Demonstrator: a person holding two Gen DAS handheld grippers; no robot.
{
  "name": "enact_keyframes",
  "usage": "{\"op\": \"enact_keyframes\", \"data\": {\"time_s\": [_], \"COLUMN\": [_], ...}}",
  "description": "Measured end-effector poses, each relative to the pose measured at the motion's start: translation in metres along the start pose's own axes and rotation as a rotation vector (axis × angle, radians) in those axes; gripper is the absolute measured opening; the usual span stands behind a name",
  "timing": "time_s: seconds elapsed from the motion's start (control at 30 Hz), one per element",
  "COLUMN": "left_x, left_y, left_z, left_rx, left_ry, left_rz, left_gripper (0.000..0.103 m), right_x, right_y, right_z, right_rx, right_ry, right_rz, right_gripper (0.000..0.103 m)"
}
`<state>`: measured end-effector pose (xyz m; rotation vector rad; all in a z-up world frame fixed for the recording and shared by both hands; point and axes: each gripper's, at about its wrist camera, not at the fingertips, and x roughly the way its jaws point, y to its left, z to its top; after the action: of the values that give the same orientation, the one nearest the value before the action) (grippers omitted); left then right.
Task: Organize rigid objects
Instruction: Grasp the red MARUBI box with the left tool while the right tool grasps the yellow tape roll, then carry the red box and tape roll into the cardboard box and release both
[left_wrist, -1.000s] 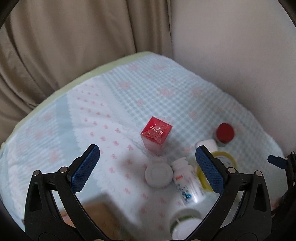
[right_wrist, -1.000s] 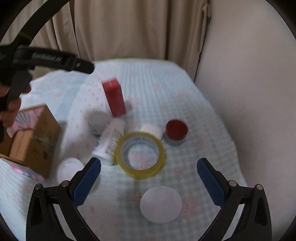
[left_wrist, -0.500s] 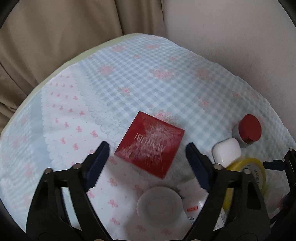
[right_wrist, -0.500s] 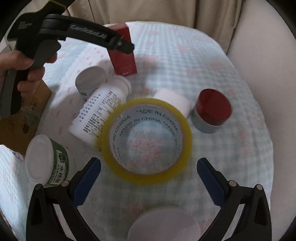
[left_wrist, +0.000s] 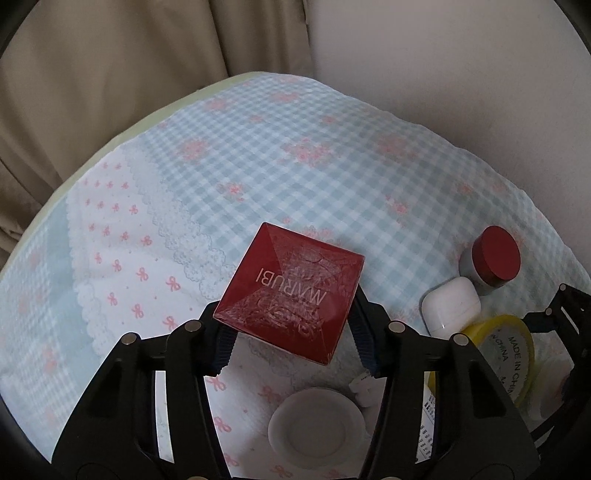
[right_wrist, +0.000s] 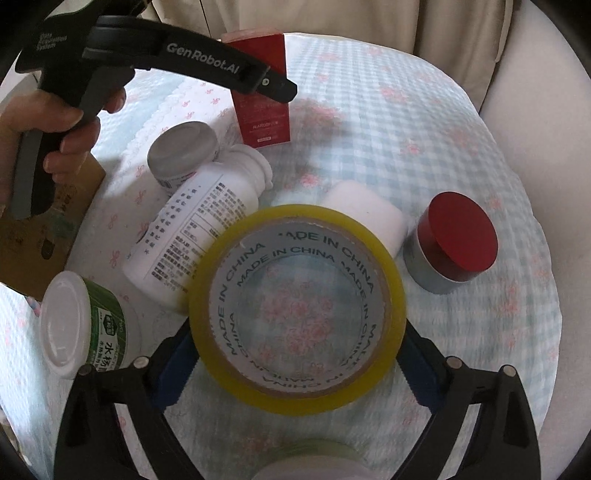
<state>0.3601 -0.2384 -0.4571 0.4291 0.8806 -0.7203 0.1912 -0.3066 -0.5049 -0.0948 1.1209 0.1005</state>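
Note:
A red box (left_wrist: 291, 295) stands upright on the checked cloth (left_wrist: 295, 166). My left gripper (left_wrist: 291, 332) has its blue pads against the box's two sides, jaws closing; its finger (right_wrist: 221, 70) crosses the red box (right_wrist: 266, 118) in the right wrist view. A yellow tape roll (right_wrist: 295, 384) lies flat against a white bottle (right_wrist: 195, 229). My right gripper (right_wrist: 297, 343) straddles the roll, pads touching its outer rim, jaws closing.
A red-lidded jar (right_wrist: 454, 243) and a white case (right_wrist: 369, 210) sit right of the roll. A grey-lidded jar (right_wrist: 183, 151), a green-labelled tub (right_wrist: 81, 328) and a cardboard box (right_wrist: 44, 236) are at the left. A hand (right_wrist: 55, 129) holds the left gripper. Wall and curtain border the cloth.
Both grippers came down. The left jaws closed from wide apart onto the red box. The right jaws came in around the tape roll.

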Motion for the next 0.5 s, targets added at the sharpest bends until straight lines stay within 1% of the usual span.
{"op": "enact_keyframes", "data": {"time_s": [0.27, 0.37, 0.5], "left_x": [-0.018, -0.032, -0.060], "left_y": [0.001, 0.002, 0.003], "left_z": [0.001, 0.004, 0.010], "left_rx": [-0.011, -0.024, -0.039], "left_ry": [-0.024, -0.043, -0.081], "left_rz": [0.010, 0.011, 0.025], "left_gripper": [0.050, 0.050, 0.050], "right_x": [-0.015, -0.022, -0.040], "right_y": [0.001, -0.006, -0.014], "right_z": [-0.005, -0.005, 0.002], "right_rx": [0.020, 0.036, 0.059], "right_ry": [-0.016, -0.025, -0.049], "right_rz": [-0.026, -0.041, -0.066], "right_gripper": [0.094, 0.094, 0.094]}}
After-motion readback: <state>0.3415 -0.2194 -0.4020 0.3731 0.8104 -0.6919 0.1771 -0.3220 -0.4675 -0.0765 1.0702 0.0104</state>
